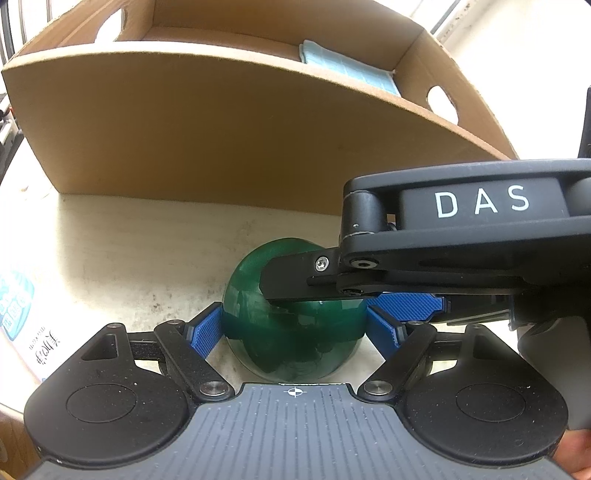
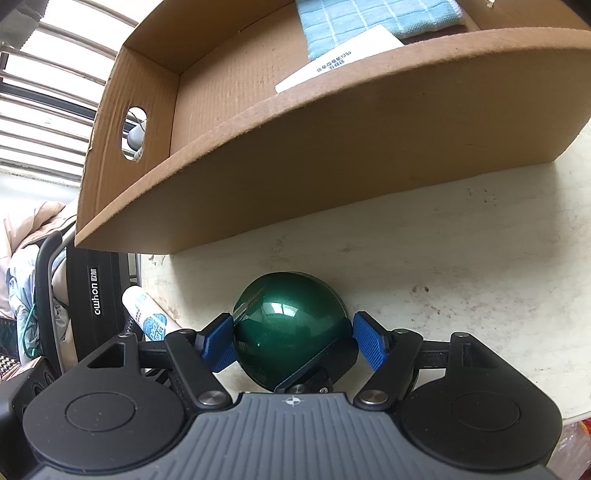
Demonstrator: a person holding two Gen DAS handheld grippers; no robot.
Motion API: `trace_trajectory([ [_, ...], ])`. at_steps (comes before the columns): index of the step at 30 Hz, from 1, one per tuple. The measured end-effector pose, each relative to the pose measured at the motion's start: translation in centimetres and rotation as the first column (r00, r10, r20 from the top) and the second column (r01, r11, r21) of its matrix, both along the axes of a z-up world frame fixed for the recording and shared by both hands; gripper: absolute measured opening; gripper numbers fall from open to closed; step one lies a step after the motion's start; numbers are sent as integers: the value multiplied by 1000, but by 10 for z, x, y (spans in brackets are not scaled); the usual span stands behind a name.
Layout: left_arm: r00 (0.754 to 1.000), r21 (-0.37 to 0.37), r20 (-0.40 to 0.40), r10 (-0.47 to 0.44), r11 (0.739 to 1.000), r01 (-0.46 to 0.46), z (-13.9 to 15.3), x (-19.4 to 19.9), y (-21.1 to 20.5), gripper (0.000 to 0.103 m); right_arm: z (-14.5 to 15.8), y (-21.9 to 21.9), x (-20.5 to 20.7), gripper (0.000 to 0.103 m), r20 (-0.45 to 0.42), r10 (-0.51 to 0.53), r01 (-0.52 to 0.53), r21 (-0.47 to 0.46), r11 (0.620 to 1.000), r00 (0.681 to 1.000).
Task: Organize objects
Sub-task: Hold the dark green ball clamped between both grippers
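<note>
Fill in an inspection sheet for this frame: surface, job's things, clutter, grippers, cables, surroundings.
Surface: pale table, stained and speckled.
Job's things: green ball on the table before the cardboard box; blue cloth and white card inside the box.
Clutter: white tube at the table edge; printed packet.
Grippers: left gripper and right gripper both close around the ball.
Cables: nothing seen.
Surroundings: barred window, black chair with clothing.

Green ball half behind gripper
</note>
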State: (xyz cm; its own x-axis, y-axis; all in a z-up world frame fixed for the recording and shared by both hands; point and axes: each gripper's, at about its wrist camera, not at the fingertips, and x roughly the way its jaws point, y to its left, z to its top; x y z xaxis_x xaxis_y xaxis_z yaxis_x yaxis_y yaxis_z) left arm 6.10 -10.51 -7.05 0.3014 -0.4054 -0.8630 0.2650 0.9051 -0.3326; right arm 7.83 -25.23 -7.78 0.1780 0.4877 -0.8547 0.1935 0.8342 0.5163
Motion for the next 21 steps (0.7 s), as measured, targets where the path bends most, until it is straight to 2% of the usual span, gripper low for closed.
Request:
trace_trajectory([
  [21, 1000, -6, 9, -5, 1000, 5, -5, 17, 0, 81, 0, 1, 11, 75, 18, 0, 0, -4, 1000, 1000],
])
